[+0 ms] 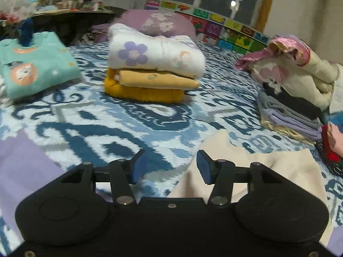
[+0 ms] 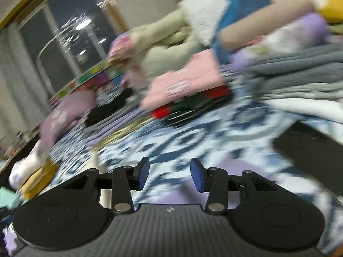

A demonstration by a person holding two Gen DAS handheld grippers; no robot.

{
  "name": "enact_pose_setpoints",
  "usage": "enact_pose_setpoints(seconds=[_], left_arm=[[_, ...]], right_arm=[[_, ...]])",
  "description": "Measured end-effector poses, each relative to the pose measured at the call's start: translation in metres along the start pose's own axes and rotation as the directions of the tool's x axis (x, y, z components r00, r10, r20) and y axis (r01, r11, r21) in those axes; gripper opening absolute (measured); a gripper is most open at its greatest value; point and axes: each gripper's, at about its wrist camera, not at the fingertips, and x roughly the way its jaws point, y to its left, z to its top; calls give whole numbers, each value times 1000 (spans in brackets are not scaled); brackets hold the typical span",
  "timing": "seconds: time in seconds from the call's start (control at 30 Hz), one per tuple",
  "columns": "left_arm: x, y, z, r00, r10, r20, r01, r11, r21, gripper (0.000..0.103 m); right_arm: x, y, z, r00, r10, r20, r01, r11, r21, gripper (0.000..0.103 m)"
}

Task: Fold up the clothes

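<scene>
Cream garment: a pale cream cloth (image 1: 253,169) lies spread flat on the blue-and-white patterned bedspread (image 1: 133,126), just ahead and to the right of the left gripper; it looks like the next piece to fold, though its far edge is hard to trace.
Left gripper (image 1: 170,168): jaws stand apart, blue pads empty; the right pad hangs over the cream cloth's near edge, but whether it touches I cannot tell.
Right gripper (image 2: 169,173): jaws apart with nothing between them, over bare bedspread; its view is heavily blurred and tilted.
Step in hand: judged from the empty pads, this is the reach between one grasp and the next.
Doing it well: bring each gripper to a separate corner or hem of the cream cloth, pinch one layer only, and lift both sides evenly so the fold line stays straight. Steady the right gripper and level it before closing; a grab on the move would likely catch the bedspread too.
Finished stacks: a white floral bundle on yellow knits (image 1: 154,72) sits mid-bed; a teal printed top (image 1: 36,68) lies far left; a grey, lilac and black pile (image 1: 289,113) stands to the right, well apart from the cream cloth.
Pink folded piece (image 2: 188,81): rests on a red-and-dark garment beyond the right gripper.
Risk: dragging the cloth toward the right-hand pile could topple it.
</scene>
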Motion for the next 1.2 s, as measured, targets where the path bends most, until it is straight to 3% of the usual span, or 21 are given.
enact_pose_setpoints(seconds=[0.2,0.37,0.7,0.83,0.97,1.13,1.2], left_arm=[[24,-4,14,994,-95,-56,97,995,24,51],[57,-15,23,981,-144,-126,153,986,64,51],[102,-34,46,961,-184,-205,214,967,135,45],[116,-35,48,949,-193,-250,235,961,148,44],[125,-31,47,930,-232,-286,275,954,118,36],[131,-30,42,918,-247,-311,290,952,100,28],[131,-29,41,915,-261,-308,299,950,84,22]], right_arm=[[56,59,7,989,127,-82,-133,988,-81,44],[105,99,17,973,186,-140,-204,971,-126,46],[186,122,33,927,221,-303,-269,954,-129,51],[202,128,35,899,246,-364,-310,942,-130,55],[213,130,33,886,241,-396,-319,936,-146,55],[226,126,31,863,266,-429,-339,935,-101,45],[229,123,29,854,285,-436,-352,933,-78,25]])
